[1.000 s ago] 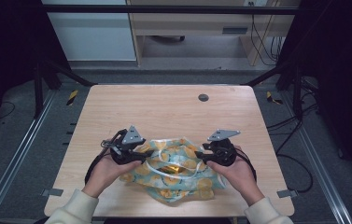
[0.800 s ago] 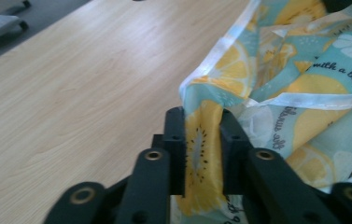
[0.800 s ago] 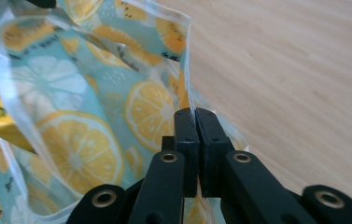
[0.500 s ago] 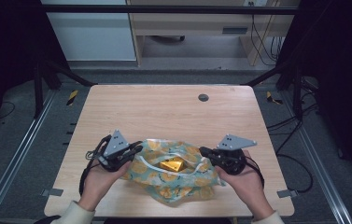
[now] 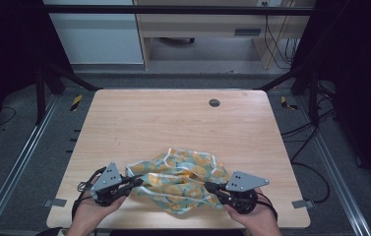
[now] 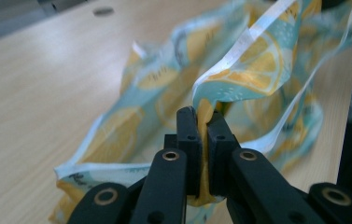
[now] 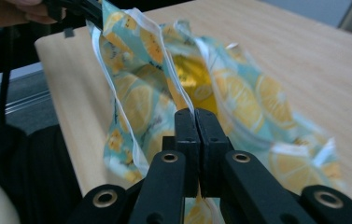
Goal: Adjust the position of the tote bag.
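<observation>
A crumpled teal cloth point(image 5: 178, 177) printed with orange lemon slices and edged in white lies near the wooden table's front edge. My left gripper point(image 5: 136, 181) is at the cloth's left end. In the left gripper view its jaws point(image 6: 201, 122) have just closed and pinch a fold of the cloth point(image 6: 253, 70). My right gripper point(image 5: 210, 187) is at the cloth's right end. In the right gripper view its jaws point(image 7: 195, 117) are pressed together on the cloth point(image 7: 239, 98). The cloth stretches from there to the left gripper point(image 7: 78, 7) at the top left.
The light wooden table point(image 5: 163, 123) has a small dark round cap point(image 5: 214, 103) at the back right. Both hands sit close to the front edge point(image 5: 173, 228). Metal rails point(image 5: 18, 162) run along both sides, with cables point(image 5: 316, 137) on the floor at the right.
Both hands have moved apart and back toward the table's front edge. Both pairs of jaws have closed on the cloth's ends, and the cloth is drawn out between them.
</observation>
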The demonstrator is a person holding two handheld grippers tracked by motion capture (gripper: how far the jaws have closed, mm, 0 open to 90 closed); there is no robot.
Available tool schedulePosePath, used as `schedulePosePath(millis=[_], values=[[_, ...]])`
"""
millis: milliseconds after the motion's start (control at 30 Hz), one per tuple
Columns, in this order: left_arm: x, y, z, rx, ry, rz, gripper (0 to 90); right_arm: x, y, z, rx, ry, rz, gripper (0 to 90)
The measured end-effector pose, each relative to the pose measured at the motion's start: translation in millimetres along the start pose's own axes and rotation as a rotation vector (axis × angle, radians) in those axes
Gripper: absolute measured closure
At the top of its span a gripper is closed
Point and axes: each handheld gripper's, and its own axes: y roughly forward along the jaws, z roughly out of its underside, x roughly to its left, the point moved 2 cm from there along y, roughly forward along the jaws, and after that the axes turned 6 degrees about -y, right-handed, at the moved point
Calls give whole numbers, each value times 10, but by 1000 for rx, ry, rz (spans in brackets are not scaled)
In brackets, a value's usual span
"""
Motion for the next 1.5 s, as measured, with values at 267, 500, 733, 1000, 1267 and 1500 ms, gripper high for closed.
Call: schedulePosePath(millis=[267,500,733,1000,1267,1500], values=[[-56,166,116,153,88,34,897,87,69,335,157,-48,-35,895],[-101,347,221,311,146,23,899,38,159,432,241,-17,-28,899],[-136,487,265,375,139,9,900,-39,234,519,306,24,1,900],[-138,447,240,353,132,-15,848,-1,232,486,290,12,-6,828],[-247,317,101,197,88,-19,567,84,111,298,227,-20,25,543],[-378,211,-105,109,90,18,442,89,34,101,183,-42,38,438]])
